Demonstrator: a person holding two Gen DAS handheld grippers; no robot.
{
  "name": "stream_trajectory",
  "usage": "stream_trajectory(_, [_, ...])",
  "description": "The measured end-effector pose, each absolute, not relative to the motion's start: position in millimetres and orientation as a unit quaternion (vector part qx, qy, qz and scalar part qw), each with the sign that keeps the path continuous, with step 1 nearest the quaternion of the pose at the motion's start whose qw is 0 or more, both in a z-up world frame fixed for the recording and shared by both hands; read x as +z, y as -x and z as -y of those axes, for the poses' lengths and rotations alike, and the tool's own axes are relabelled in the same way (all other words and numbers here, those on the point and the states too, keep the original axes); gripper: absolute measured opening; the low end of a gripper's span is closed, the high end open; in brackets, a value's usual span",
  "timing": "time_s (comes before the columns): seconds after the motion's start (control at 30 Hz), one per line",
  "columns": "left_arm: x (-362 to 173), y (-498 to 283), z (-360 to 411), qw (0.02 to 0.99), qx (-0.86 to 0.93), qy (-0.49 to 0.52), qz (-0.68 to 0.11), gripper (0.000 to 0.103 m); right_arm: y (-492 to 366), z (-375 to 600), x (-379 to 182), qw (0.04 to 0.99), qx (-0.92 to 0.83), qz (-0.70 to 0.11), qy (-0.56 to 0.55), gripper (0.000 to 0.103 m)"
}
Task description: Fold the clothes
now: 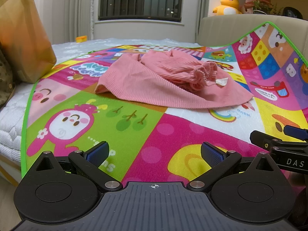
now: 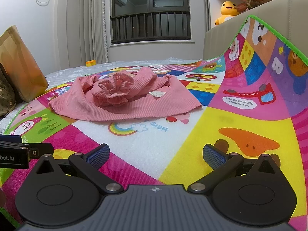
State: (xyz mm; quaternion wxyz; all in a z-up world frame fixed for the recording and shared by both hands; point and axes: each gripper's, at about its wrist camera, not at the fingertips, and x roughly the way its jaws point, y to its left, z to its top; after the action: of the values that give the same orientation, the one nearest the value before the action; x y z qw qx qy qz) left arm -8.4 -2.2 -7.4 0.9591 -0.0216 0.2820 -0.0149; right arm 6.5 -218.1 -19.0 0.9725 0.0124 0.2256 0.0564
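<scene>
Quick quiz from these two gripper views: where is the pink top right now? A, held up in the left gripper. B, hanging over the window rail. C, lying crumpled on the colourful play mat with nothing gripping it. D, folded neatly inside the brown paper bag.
C: the pink top lies bunched on the play mat, while the left gripper and right gripper both have their jaws spread wide and empty, short of it.

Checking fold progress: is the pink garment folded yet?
Not folded. The pink ribbed garment lies crumpled, a ruffled part bunched on top.
</scene>
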Motion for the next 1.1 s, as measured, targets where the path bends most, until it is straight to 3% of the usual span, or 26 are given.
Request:
stream_trajectory(0.2, [-10,2,0,0.957,-0.026,0.028,-0.289,0.103,-15,223,-21,0.968,0.062,-0.24,-0.024,0.103])
stream_trajectory(0.57, [22,-77,-40,0.938,-0.098,0.135,-0.304,0.103,-97,274,-4,0.939,0.054,-0.312,-0.132,0.103])
stream_trajectory(0.73, [43,-142,-49,0.948,-0.099,0.09,-0.288,0.103,-125,295,-10,0.915,0.072,-0.356,-0.174,0.103])
stream_trajectory(1.0, [19,-239,-92,0.933,-0.11,0.091,-0.33,0.103,-134,270,-5,0.904,0.119,-0.409,-0.029,0.103])
stream_trajectory(1.1, [12,-266,-112,0.924,-0.123,0.114,-0.343,0.103,-156,267,16,0.918,0.133,-0.373,-0.007,0.103])
